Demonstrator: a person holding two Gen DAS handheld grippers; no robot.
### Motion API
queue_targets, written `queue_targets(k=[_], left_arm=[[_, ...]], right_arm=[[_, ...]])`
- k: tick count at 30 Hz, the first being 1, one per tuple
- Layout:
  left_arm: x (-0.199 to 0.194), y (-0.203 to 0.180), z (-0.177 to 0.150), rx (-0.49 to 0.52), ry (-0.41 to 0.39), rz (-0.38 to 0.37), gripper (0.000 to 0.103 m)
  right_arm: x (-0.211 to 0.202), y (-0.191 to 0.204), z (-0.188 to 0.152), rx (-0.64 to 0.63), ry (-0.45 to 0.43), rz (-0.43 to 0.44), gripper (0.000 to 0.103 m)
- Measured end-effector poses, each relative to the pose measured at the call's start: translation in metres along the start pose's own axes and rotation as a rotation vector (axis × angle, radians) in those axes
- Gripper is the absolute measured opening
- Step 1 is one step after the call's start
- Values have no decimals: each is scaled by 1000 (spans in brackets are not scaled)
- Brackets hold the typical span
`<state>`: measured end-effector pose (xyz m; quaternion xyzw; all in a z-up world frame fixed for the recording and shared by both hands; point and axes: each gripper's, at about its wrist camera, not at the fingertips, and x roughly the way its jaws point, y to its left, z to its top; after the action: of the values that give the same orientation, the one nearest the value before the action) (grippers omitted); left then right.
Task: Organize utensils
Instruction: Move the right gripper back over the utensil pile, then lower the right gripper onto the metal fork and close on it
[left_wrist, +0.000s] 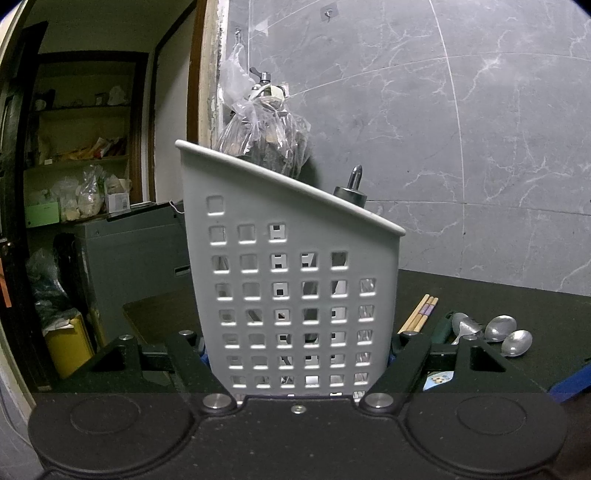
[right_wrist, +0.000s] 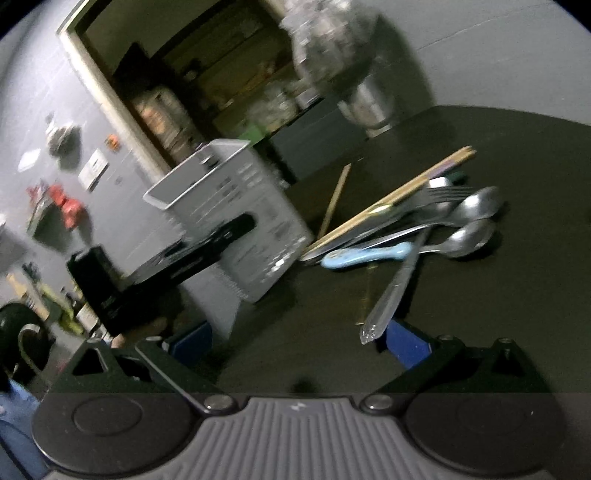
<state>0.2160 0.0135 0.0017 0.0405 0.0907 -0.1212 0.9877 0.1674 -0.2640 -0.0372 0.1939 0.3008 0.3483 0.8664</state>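
The left gripper (left_wrist: 297, 350) was clamped on the grey perforated utensil caddy (left_wrist: 291, 280), while the right gripper (right_wrist: 299, 343) stood open and empty before the loose cutlery pile (right_wrist: 417, 225); recommended taking one handle squarely.

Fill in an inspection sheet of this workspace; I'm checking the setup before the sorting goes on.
Surface: dark matte tabletop, bare near the camera.
Job's things: grey perforated plastic utensil caddy; loose pile of metal spoons, fork, wooden chopsticks, light-blue-handled utensil.
Clutter: steel pot, blurred.
Grippers: left gripper shut on the caddy; right gripper open, empty, near a metal handle.
Cables: nothing seen.
Surroundings: grey marble-look wall, hanging plastic bag, shelved doorway.
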Motion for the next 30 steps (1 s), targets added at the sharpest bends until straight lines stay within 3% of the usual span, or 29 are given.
queue_targets(k=[5, 13, 16, 20, 26, 30], left_arm=[[0, 0, 0, 1, 0, 0, 76], [2, 0, -1, -2, -2, -2, 76], [2, 0, -1, -1, -1, -2, 76], [2, 0, -1, -1, -1, -2, 76], [2, 0, -1, -2, -1, -2, 76], [2, 0, -1, -4, -1, -5, 76]], right_arm=[[15, 15, 12, -68, 70, 26, 103], [-6, -16, 78, -66, 0, -39, 103], [0, -53, 99, 99, -10, 10, 103], [13, -88, 102, 350, -10, 97, 101], [30, -95, 97, 442, 1, 96, 101], [41, -94, 96, 485, -11, 35, 100]])
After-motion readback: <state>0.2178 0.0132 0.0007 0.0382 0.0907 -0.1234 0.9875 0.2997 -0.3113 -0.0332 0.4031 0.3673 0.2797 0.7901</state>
